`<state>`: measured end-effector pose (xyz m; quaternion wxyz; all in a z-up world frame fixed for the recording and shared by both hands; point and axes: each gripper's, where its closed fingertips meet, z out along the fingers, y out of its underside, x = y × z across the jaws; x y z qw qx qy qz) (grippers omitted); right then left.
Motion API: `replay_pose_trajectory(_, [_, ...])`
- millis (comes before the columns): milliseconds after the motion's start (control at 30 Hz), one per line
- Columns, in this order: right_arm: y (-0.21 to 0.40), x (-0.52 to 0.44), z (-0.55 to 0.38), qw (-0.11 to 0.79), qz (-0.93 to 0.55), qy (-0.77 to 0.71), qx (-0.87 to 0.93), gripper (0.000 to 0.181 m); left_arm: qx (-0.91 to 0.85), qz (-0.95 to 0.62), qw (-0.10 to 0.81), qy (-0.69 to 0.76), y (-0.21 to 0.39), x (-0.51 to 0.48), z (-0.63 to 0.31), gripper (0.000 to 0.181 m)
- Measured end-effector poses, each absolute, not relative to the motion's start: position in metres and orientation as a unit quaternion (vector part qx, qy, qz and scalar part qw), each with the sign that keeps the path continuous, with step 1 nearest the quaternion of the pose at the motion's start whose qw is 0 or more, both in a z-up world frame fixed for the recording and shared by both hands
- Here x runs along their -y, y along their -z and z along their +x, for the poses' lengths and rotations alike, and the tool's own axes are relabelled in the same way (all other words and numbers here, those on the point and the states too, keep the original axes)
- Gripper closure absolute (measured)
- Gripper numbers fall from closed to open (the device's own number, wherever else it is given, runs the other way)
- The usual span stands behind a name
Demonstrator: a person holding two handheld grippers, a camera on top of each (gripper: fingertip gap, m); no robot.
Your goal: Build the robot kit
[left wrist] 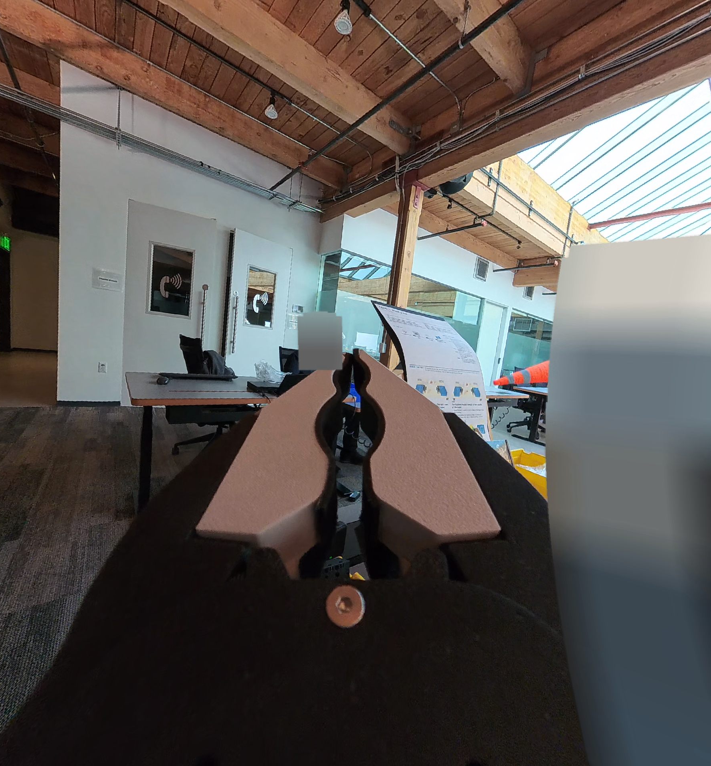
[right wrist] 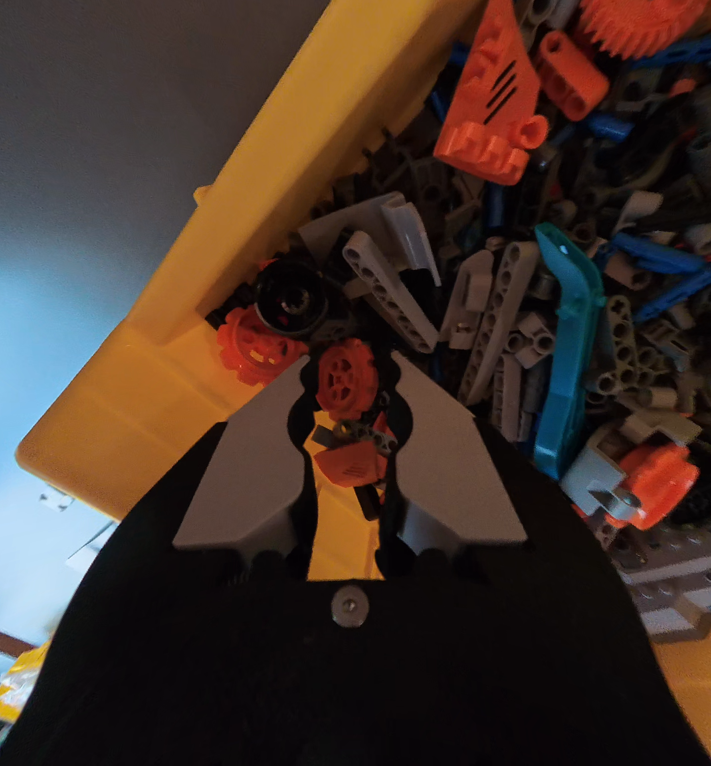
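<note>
My right gripper (right wrist: 348,359) reaches into a yellow bin (right wrist: 262,207) heaped with toy construction parts. Its jaws are closed on the rim of a small orange toothed wheel (right wrist: 345,379), seen face-on between the tips. A second orange wheel (right wrist: 254,352) and a black tyre (right wrist: 291,302) lie just beyond, against the bin wall. A small orange panel (right wrist: 349,462) lies under the jaws. My left gripper (left wrist: 353,354) is shut and empty. It is held in the air and points out into an office room, away from the bin.
The bin holds grey beams (right wrist: 387,290), a teal curved piece (right wrist: 569,352), a large orange panel (right wrist: 490,103) and several blue pins. In the left wrist view are a desk (left wrist: 204,389) with a chair, a curved poster (left wrist: 440,360), an orange cone (left wrist: 523,375) and a yellow bin corner (left wrist: 532,468). Some 40 cm of space lies between my two pairs of fingers.
</note>
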<state>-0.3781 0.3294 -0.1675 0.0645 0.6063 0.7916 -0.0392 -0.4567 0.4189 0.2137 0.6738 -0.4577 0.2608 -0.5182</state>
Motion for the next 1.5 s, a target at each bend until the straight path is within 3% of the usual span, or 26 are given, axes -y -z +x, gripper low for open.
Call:
replay_pose_trajectory(167, [0.162, -0.335, -0.368, 0.077, 0.608, 0.015, -0.79, 0.164, -0.263, -0.458, 0.673, 0.518, -0.213, -0.418, -0.455, 0.181])
replay_pose_trajectory(400, [0.135, -0.387, -0.376, -0.029, 0.636, -0.031, -0.771, 0.165, -0.261, -0.456, 0.675, 0.519, -0.214, -0.418, -0.457, 0.181])
replay_pose_trajectory(767, [0.129, -0.41, -0.376, -0.055, 0.666, -0.029, -0.744, 0.164, -0.264, -0.455, 0.673, 0.52, -0.214, -0.417, -0.455, 0.181])
replay_pose_trajectory(967, [0.117, -0.393, -0.388, -0.077, 0.657, 0.002, -0.749, 0.154, -0.263, -0.453, 0.674, 0.522, -0.215, -0.417, -0.456, 0.181])
replay_pose_trajectory(1233, [0.131, -0.345, -0.393, -0.001, 0.632, 0.053, -0.773, 0.165, -0.264, -0.452, 0.674, 0.522, -0.216, -0.416, -0.457, 0.181])
replay_pose_trajectory(1367, [0.145, -0.339, -0.371, 0.062, 0.626, 0.013, -0.777, 0.167, -0.262, -0.449, 0.674, 0.524, -0.217, -0.415, -0.458, 0.181])
replay_pose_trajectory(1500, [0.154, -0.356, -0.357, 0.055, 0.617, -0.051, -0.783, 0.162, -0.261, -0.447, 0.676, 0.525, -0.218, -0.415, -0.46, 0.181])
